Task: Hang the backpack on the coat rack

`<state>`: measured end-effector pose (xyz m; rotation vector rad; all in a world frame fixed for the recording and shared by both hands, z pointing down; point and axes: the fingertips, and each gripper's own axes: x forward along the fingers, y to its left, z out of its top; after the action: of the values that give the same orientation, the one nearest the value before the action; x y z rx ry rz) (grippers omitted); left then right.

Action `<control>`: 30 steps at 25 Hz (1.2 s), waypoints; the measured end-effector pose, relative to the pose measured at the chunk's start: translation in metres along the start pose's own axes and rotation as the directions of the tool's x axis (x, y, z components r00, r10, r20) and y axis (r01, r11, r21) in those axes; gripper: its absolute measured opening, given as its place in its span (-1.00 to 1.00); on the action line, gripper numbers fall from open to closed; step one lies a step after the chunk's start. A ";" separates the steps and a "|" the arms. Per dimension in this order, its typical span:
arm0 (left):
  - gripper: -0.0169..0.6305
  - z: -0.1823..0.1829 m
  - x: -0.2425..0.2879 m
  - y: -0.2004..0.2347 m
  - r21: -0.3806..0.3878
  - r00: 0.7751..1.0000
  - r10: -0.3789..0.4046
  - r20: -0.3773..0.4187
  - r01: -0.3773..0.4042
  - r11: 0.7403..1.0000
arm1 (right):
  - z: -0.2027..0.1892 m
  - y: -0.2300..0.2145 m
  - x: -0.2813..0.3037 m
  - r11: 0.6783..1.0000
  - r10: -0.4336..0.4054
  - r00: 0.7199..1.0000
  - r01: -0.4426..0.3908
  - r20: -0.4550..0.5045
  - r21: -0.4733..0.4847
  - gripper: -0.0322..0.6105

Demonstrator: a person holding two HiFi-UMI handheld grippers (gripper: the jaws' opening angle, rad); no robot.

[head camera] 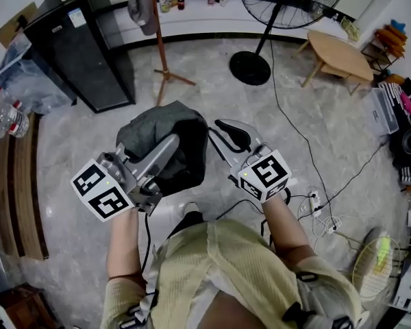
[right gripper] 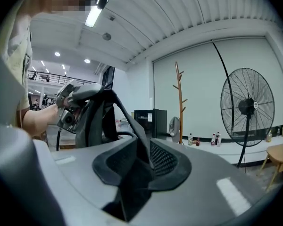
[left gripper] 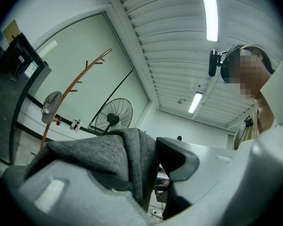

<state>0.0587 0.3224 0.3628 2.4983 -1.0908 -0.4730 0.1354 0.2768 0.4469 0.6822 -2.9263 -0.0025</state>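
A dark grey backpack (head camera: 161,132) hangs in front of me, held off the floor. My left gripper (head camera: 172,144) is shut on a thick fold of its grey fabric (left gripper: 99,149), which fills the gap between the jaws in the left gripper view (left gripper: 148,173). My right gripper (head camera: 231,134) is just right of the bag. A black strap (right gripper: 127,119) runs down between its pads (right gripper: 148,161), which stand slightly apart and do not pinch it. The wooden coat rack (head camera: 159,40) stands ahead by the far wall, also seen as the coat rack (right gripper: 180,102) past the bag.
A grey cap (head camera: 144,9) hangs on the rack. A black cabinet (head camera: 75,46) stands left of it, and a big floor fan (head camera: 274,19) and a low wooden table (head camera: 339,53) to its right. Cables and a power strip (head camera: 315,201) lie on the floor at my right.
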 end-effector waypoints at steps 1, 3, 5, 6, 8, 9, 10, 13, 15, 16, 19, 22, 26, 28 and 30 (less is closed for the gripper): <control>-0.41 0.003 0.001 0.002 -0.008 1.000 -0.021 -0.011 0.021 1.000 | 0.002 -0.001 0.004 1.000 -0.002 1.000 0.002 0.001 -0.006 -0.66; -0.42 0.009 0.002 0.004 -0.015 0.998 -0.062 -0.032 0.061 0.998 | 0.006 -0.002 0.011 1.000 -0.001 1.000 0.002 0.005 -0.028 -0.64; -0.41 0.018 0.005 0.009 -0.012 0.994 -0.094 -0.050 0.094 0.996 | 0.011 -0.003 0.022 0.998 0.003 1.000 -0.003 0.010 -0.059 -0.60; -0.41 0.022 0.007 0.012 -0.008 0.993 -0.106 -0.057 0.106 0.994 | 0.013 -0.004 0.028 0.997 0.008 1.000 -0.007 0.011 -0.071 -0.58; -0.41 0.028 0.013 0.018 -0.002 0.990 -0.122 -0.071 0.122 0.993 | 0.016 -0.006 0.037 0.996 0.027 1.000 -0.026 0.010 -0.081 -0.55; -0.41 0.030 0.016 0.021 0.001 0.989 -0.126 -0.080 0.126 0.992 | 0.017 -0.007 0.041 0.996 0.041 0.999 -0.040 0.010 -0.086 -0.53; -0.41 0.032 0.019 0.025 0.004 0.988 -0.128 -0.088 0.129 0.992 | 0.018 -0.008 0.046 0.994 0.056 0.998 -0.054 0.011 -0.094 -0.50; -0.41 0.036 0.030 0.036 0.015 0.986 -0.132 -0.106 0.135 0.991 | 0.017 -0.016 0.062 0.986 0.091 0.996 -0.089 0.009 -0.139 -0.39; -0.41 0.035 0.038 0.041 0.017 0.983 -0.139 -0.118 0.142 0.990 | 0.013 -0.025 0.071 0.982 0.101 0.995 -0.099 0.007 -0.161 -0.32; -0.41 0.034 0.044 0.043 0.016 0.982 -0.144 -0.124 0.147 0.989 | 0.011 -0.032 0.077 0.980 0.107 0.994 -0.103 0.010 -0.167 -0.30; -0.41 0.038 0.062 0.057 0.001 0.978 -0.158 -0.135 0.160 0.987 | 0.008 -0.052 0.099 0.976 0.141 0.990 -0.136 0.017 -0.171 -0.21; -0.41 0.045 0.086 0.073 -0.021 0.975 -0.171 -0.144 0.170 0.985 | 0.011 -0.072 0.120 0.966 0.160 0.987 -0.154 0.014 -0.209 -0.12; -0.41 0.052 0.122 0.086 -0.031 0.968 -0.190 -0.165 0.188 0.982 | 0.023 -0.114 0.138 0.966 0.116 0.992 -0.100 0.056 -0.240 -0.11; -0.41 0.056 0.137 0.092 -0.041 0.967 -0.198 -0.162 0.194 0.980 | 0.029 -0.132 0.144 0.968 0.104 0.992 -0.083 0.078 -0.235 -0.11; -0.41 0.060 0.151 0.098 -0.047 0.966 -0.205 -0.154 0.200 0.979 | 0.035 -0.149 0.147 0.970 0.095 0.991 -0.070 0.099 -0.232 -0.11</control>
<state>0.0679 0.1355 0.3319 2.5818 -0.7661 -0.3366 0.0653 0.0773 0.4265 0.5391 -2.9891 -0.3735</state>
